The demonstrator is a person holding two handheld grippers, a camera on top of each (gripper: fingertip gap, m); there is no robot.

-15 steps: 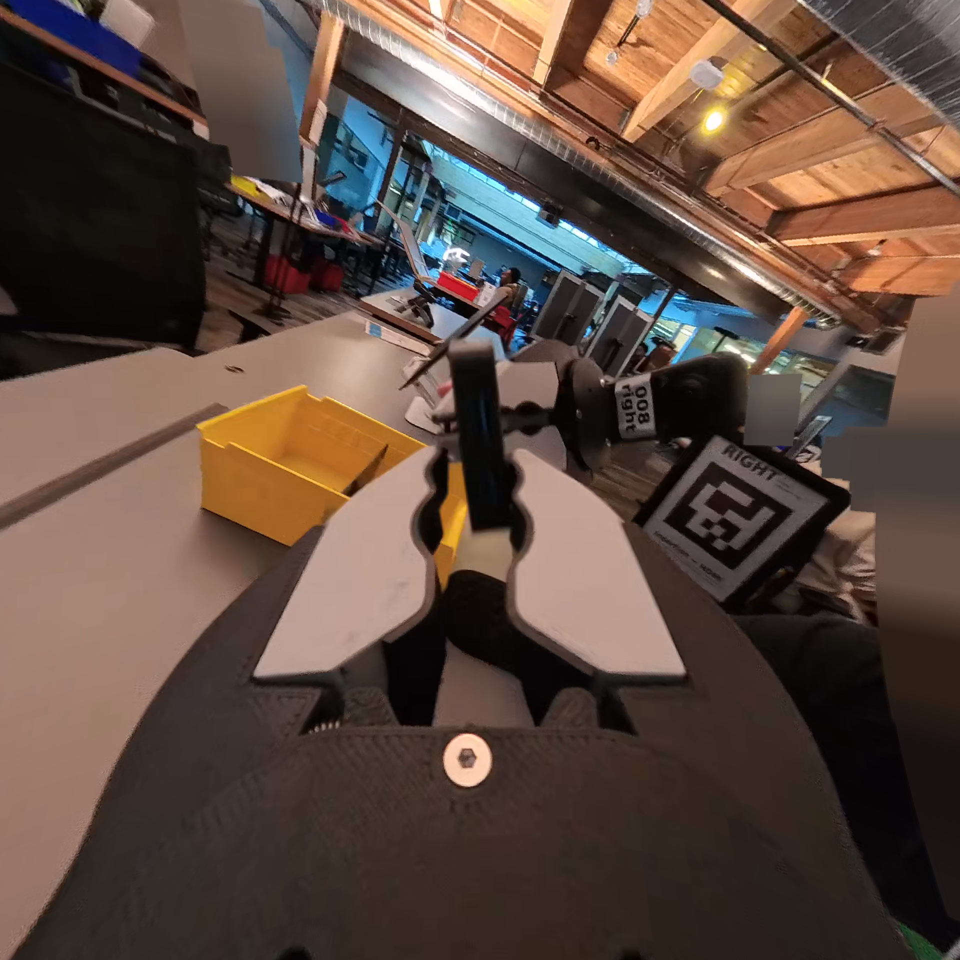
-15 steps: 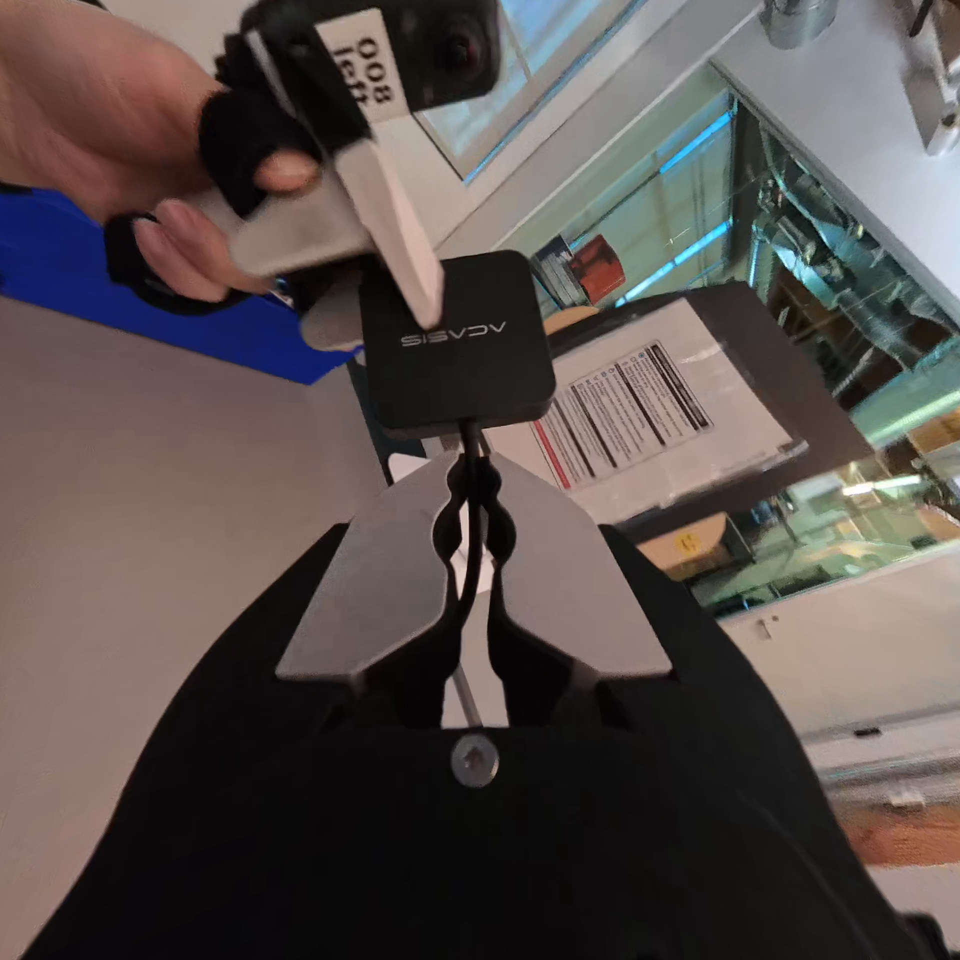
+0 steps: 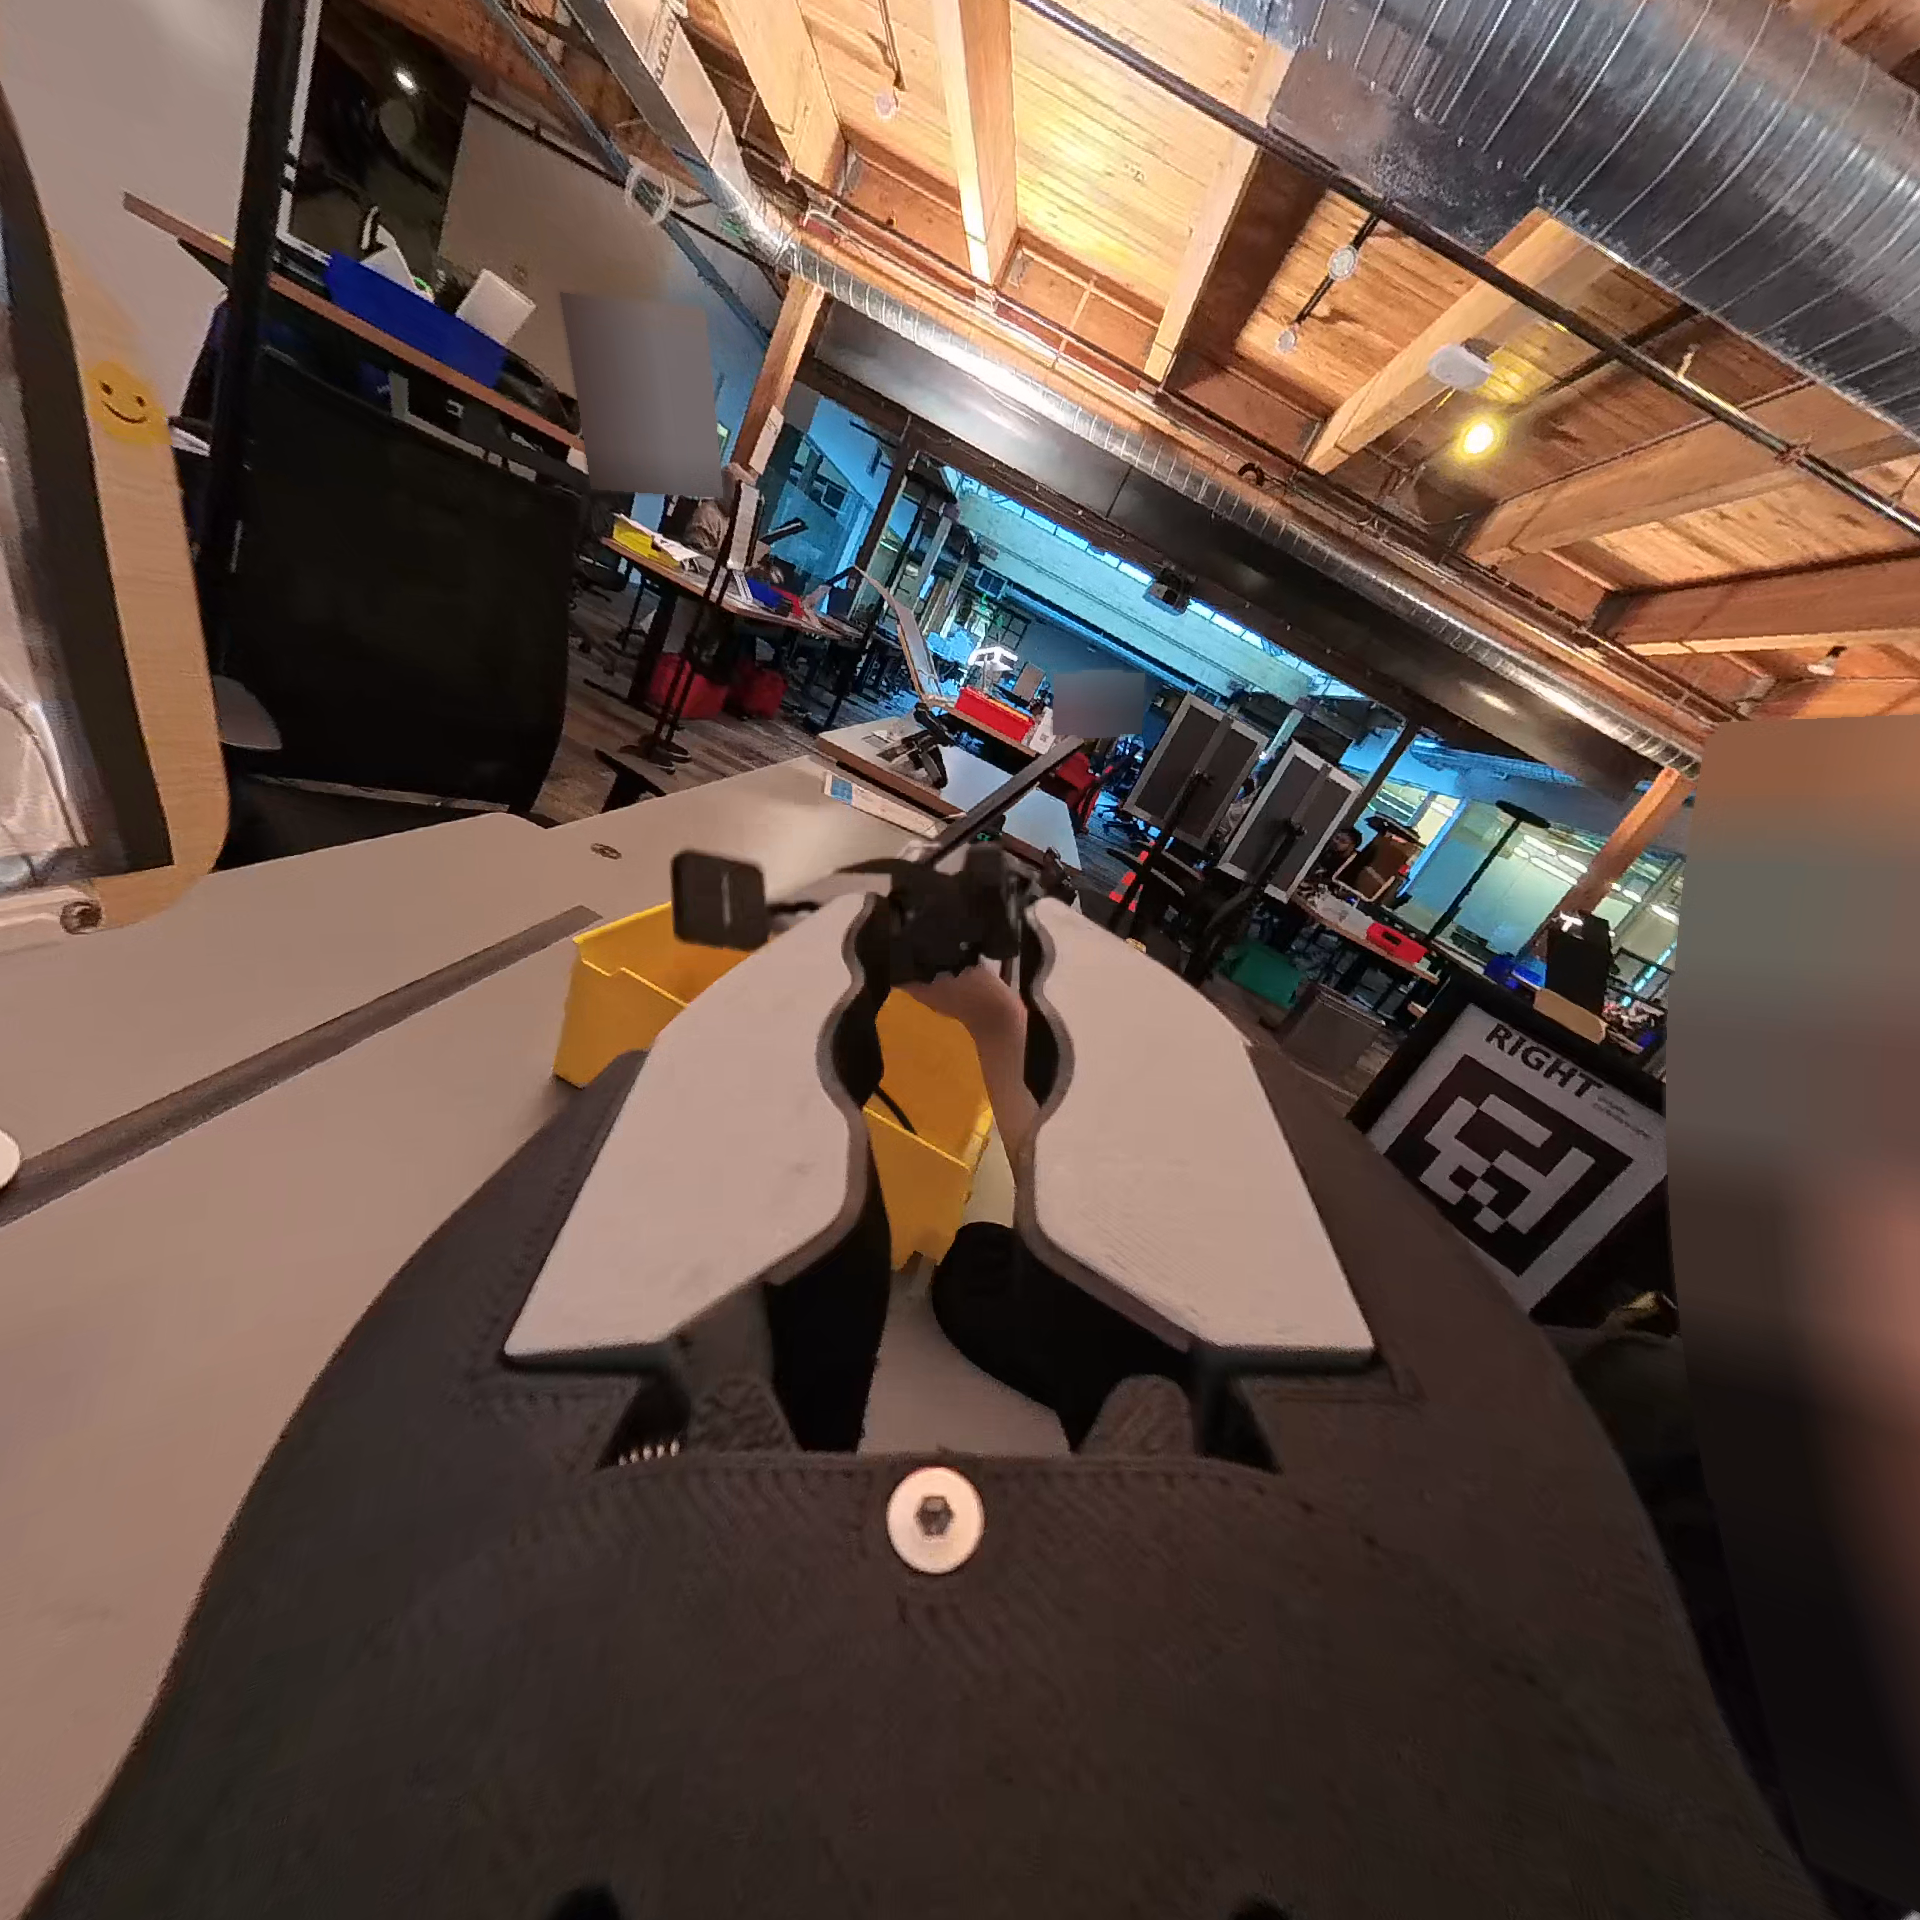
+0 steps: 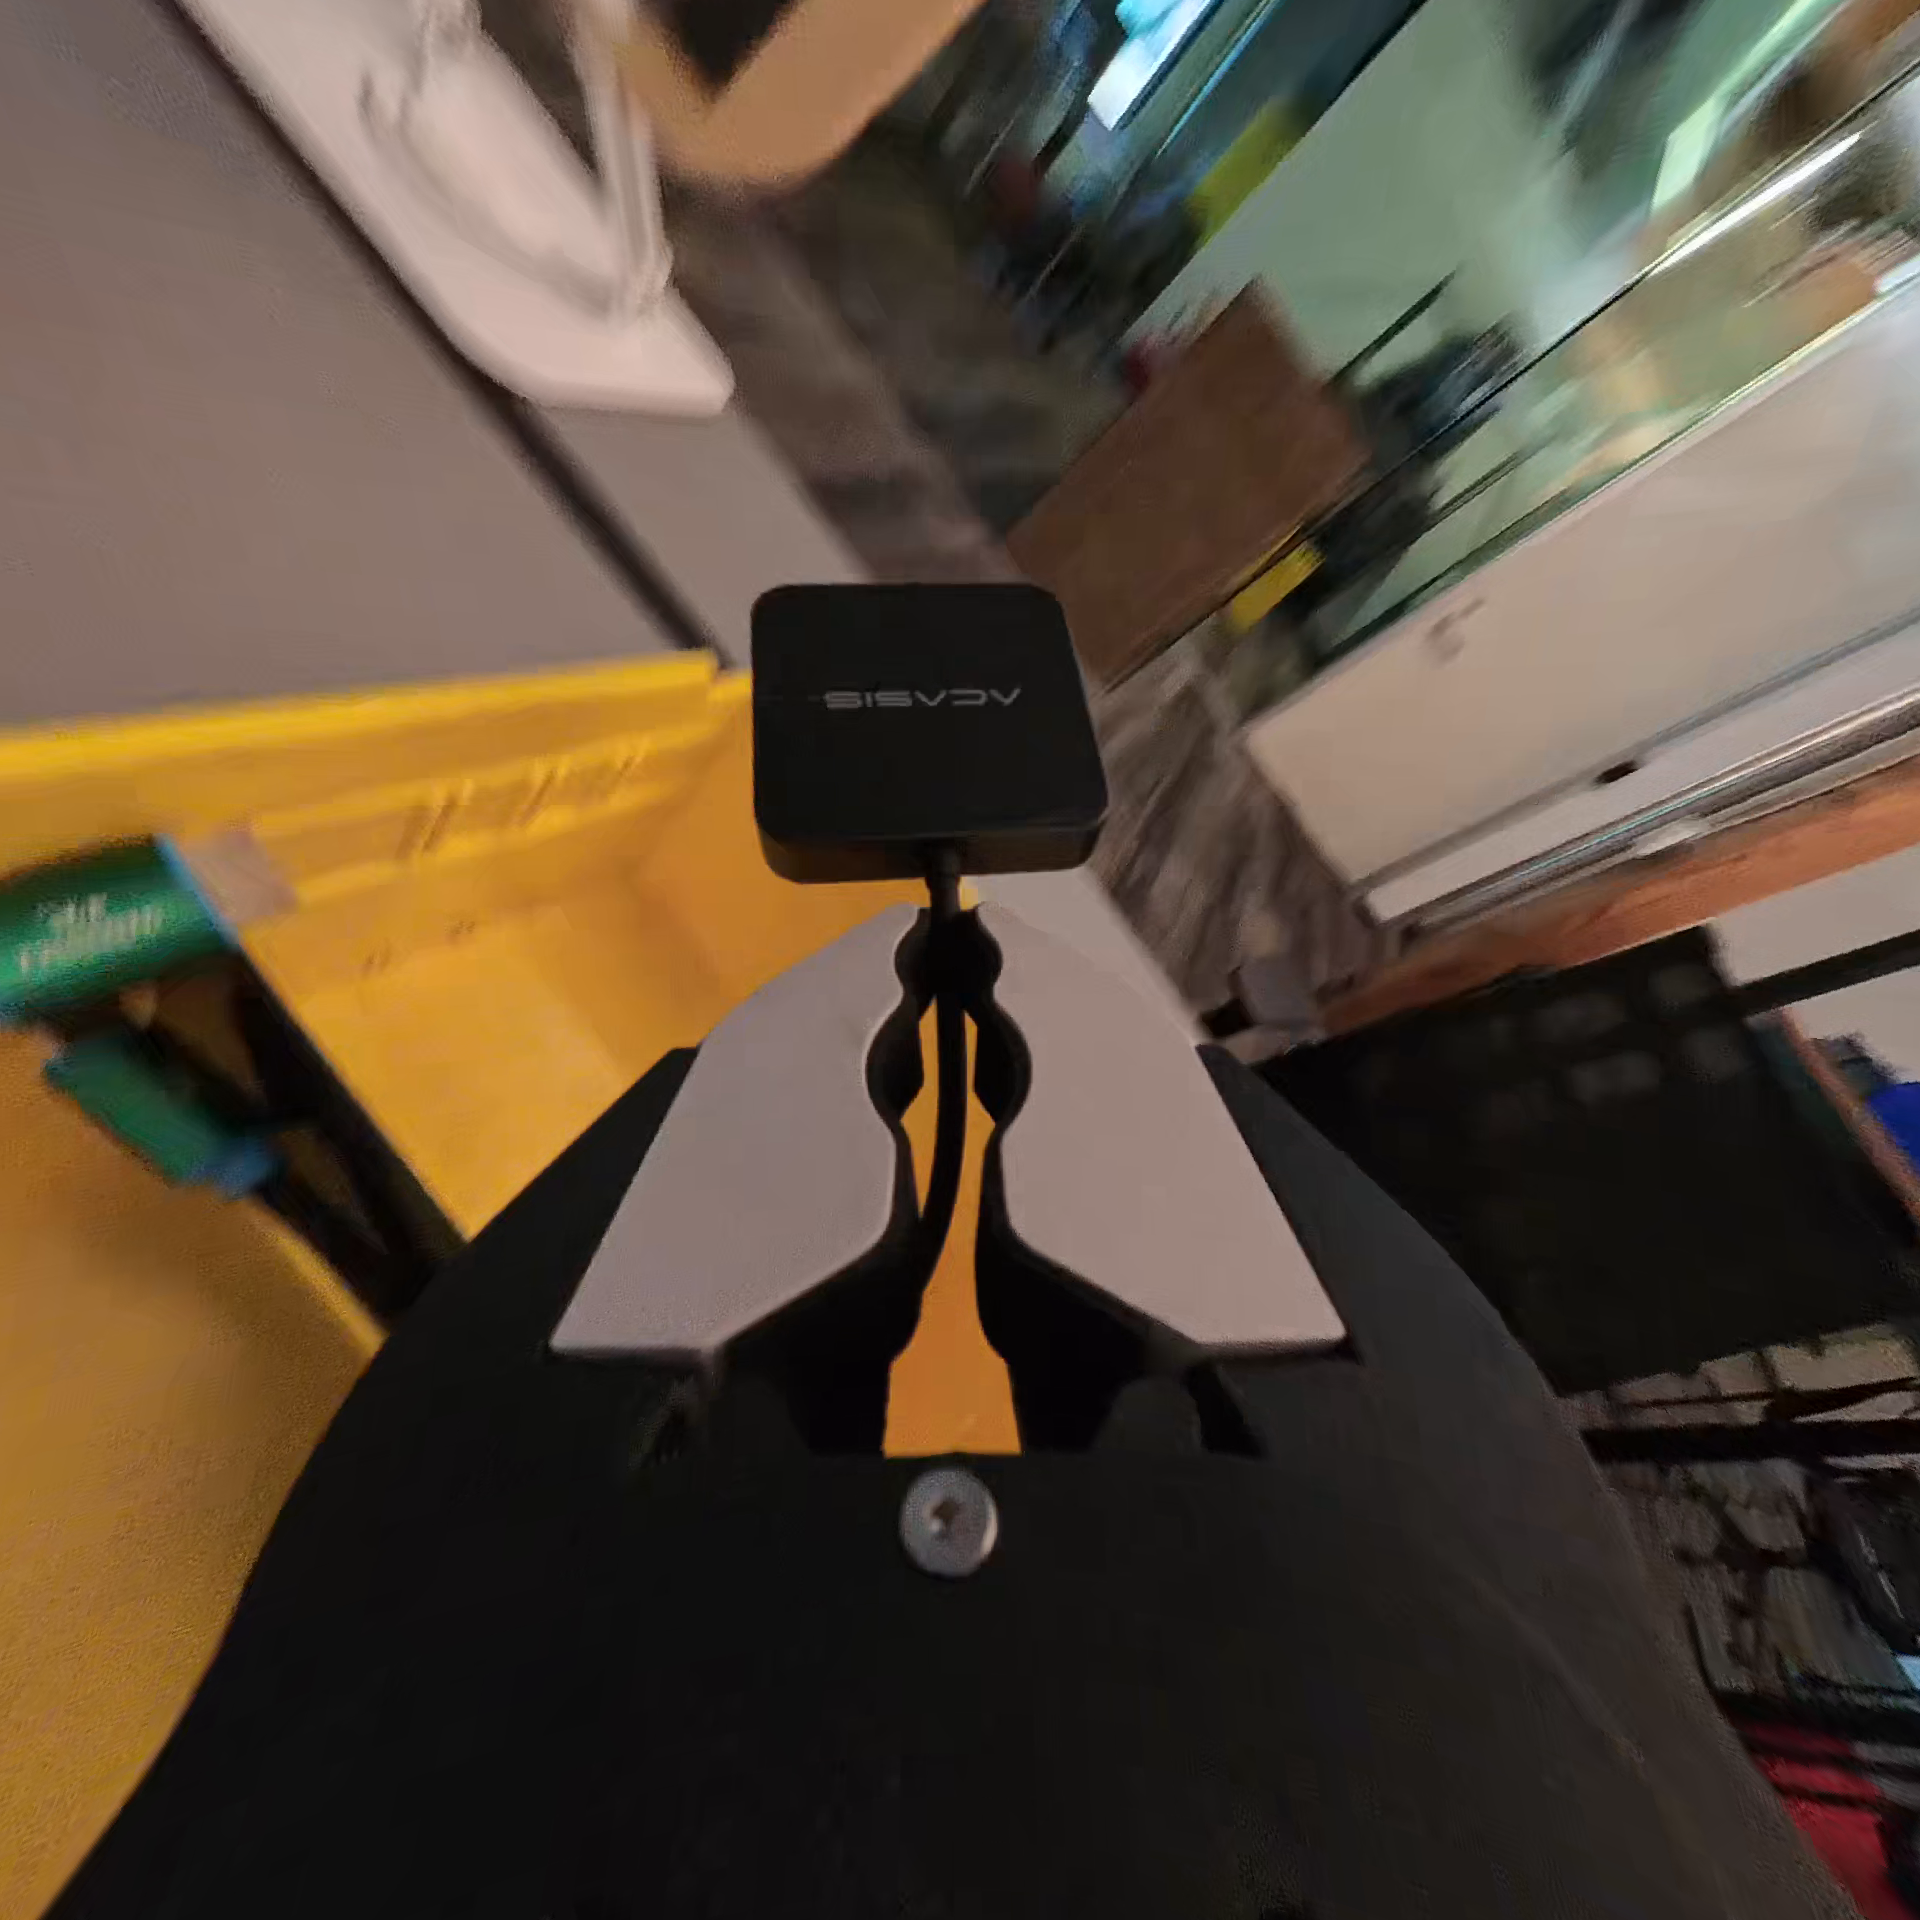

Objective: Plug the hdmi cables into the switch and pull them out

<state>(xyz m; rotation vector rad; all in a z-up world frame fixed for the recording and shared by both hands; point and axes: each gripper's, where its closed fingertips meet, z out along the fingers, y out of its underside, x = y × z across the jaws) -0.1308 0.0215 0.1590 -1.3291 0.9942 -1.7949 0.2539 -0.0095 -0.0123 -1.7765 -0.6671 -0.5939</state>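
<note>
The switch (image 4: 925,727) is a small flat black square box with a thin black cable at its near edge. My right gripper (image 4: 951,920) is shut on that cable just behind the box and holds it in the air over the yellow bin (image 4: 416,748). In the left wrist view the switch (image 3: 717,899) hangs just left of the right gripper (image 3: 971,883), above the yellow bin (image 3: 623,987). My left gripper (image 3: 945,925) is open and empty, a short way back from the switch. I see no HDMI plug in the switch.
The bin stands on a grey table (image 3: 260,1091). A blurred black item with a green label (image 4: 94,935) lies in the bin. A black-and-white marker plate (image 3: 1507,1153) is at the right. A wooden-edged panel (image 3: 156,675) stands at the far left. The gap from one gripper's tips to the other's is roughly 45 cm.
My left gripper has let go of the switch, opened and drawn back. My right gripper has swung the switch by its cable to above the yellow bin.
</note>
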